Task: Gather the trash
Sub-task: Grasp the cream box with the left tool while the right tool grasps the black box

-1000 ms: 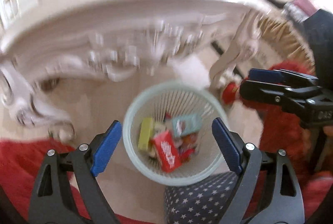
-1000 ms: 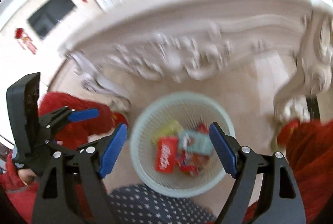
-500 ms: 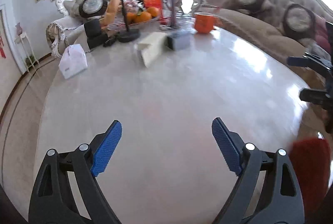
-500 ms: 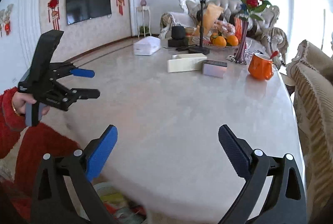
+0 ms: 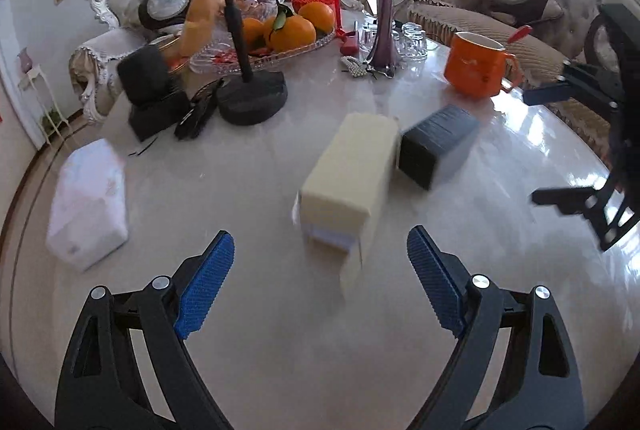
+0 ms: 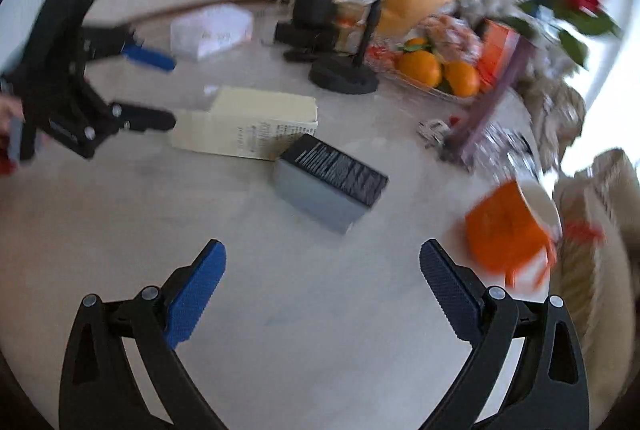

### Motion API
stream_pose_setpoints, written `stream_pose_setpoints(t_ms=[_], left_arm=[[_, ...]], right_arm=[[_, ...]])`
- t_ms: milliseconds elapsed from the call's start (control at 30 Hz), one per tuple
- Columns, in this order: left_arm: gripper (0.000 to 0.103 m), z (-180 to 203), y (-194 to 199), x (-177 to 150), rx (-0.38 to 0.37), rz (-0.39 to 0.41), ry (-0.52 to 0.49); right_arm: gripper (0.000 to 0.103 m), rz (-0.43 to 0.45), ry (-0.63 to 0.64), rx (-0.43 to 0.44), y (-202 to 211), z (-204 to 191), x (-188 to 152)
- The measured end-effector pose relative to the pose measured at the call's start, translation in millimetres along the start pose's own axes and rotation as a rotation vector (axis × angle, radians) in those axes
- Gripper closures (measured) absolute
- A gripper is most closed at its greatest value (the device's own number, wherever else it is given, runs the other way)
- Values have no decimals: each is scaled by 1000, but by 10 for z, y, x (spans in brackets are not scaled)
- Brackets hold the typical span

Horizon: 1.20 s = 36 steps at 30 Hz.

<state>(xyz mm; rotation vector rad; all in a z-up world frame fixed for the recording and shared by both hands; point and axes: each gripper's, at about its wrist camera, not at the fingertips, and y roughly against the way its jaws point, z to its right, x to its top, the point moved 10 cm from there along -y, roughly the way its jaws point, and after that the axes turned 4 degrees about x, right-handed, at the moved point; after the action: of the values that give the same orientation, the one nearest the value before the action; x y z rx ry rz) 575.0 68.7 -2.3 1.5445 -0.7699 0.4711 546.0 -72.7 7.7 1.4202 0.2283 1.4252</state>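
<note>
Both hand-held grippers, left and right, had swung up from the floor basket, jaws spread and empty, over the bench, likely needing to close on the cream carton next.

orange mug, fruit tray, vase

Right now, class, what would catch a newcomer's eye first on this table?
Probably the cream box lying mid-table with a dark box touching its right end. Behind them, bright oranges fill a glass tray, and an orange mug stands at the right. Both grippers, left and right, hover open and empty.
</note>
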Motion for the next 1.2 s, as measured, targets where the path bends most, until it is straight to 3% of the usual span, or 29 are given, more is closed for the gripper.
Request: stream_pose_setpoints(t_ms=[133, 400, 567, 700, 767, 833, 867, 933, 967, 1033, 1200], left_arm=[[17, 24, -205, 117, 9, -8, -34], [17, 105, -507, 225, -12, -43, -95], [17, 84, -673, 247, -6, -87, -96], [17, 29, -811, 193, 3, -171, -7], [17, 18, -821, 174, -1, -181, 36], [17, -5, -798, 172, -7, -173, 82], [17, -18, -791, 168, -6, -173, 103], [36, -5, -769, 163, -40, -175, 138], [58, 4, -751, 163, -56, -174, 148], [57, -22, -734, 158, -36, -180, 147], [57, -36, -596, 94, -60, -182, 181]], right_arm=[[10, -48, 124, -4, -304, 47, 211], [10, -124, 199, 16, -765, 90, 361], [10, -141, 145, 52, -865, 149, 334], [11, -169, 44, 87, -929, 215, 319], [18, -184, -14, 119, -916, 204, 289], [35, -203, -97, 168, -904, 177, 262], [36, -211, -133, 166, -888, 165, 243], [43, -216, -170, 144, -834, 121, 210], [46, -215, -189, 140, -809, 113, 200], [64, -194, -269, 187, -706, 70, 188], [64, -154, -388, 149, -489, 64, 101]])
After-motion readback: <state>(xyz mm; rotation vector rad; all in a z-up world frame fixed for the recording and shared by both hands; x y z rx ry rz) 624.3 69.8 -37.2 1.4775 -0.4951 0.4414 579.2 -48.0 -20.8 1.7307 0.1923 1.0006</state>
